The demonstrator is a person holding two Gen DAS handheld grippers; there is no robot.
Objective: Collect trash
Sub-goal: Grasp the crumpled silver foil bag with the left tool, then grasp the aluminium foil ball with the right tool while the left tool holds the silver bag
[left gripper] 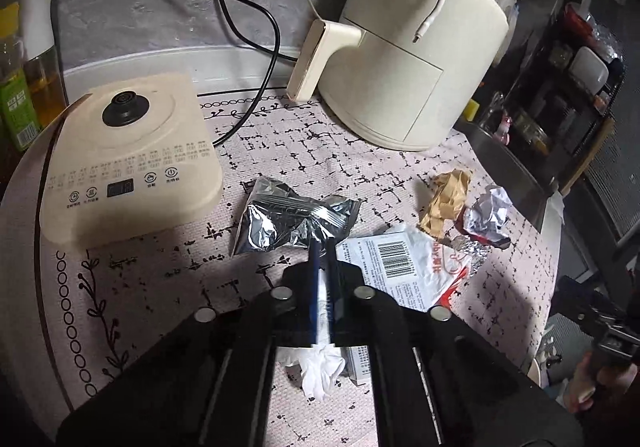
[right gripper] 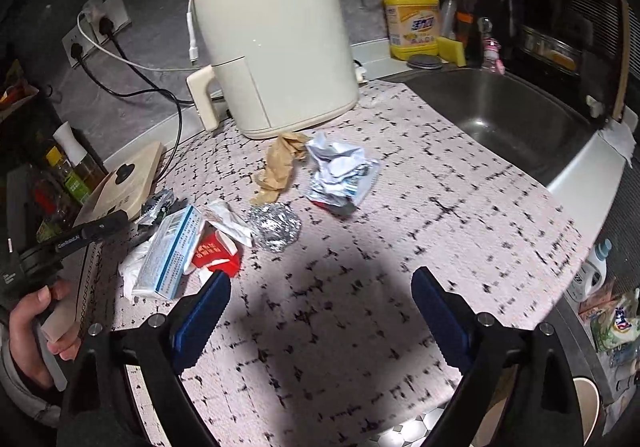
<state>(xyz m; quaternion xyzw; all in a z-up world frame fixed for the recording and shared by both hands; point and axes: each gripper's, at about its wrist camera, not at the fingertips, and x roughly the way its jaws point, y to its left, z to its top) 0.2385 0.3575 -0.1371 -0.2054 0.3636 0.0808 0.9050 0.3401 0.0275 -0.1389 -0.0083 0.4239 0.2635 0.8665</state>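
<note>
Trash lies scattered on the patterned mat. My left gripper [left gripper: 322, 243] points down with its blue pads nearly together, pinching a white tissue [left gripper: 320, 367] that hangs crumpled beneath them. Beyond its tips lie a silver foil bag [left gripper: 288, 219] and a white barcode wrapper [left gripper: 400, 267]. To the right are brown crumpled paper [left gripper: 448, 203] and a crumpled white wrapper [left gripper: 488, 215]. My right gripper [right gripper: 320, 278] is open over bare mat. Ahead of it lie a foil ball [right gripper: 276, 227], a red-and-white wrapper [right gripper: 216, 255], a blue-and-white box [right gripper: 172, 247], the brown paper [right gripper: 280, 167] and the white wrapper [right gripper: 340, 171].
A cream air fryer [right gripper: 280, 47] stands at the back of the mat and a cream kettle base [left gripper: 132, 167] at the left. A steel sink [right gripper: 500, 115] opens on the right, a yellow detergent bottle [right gripper: 412, 23] behind it. Cables trail along the wall. A hand [right gripper: 32, 311] holds the left gripper's handle.
</note>
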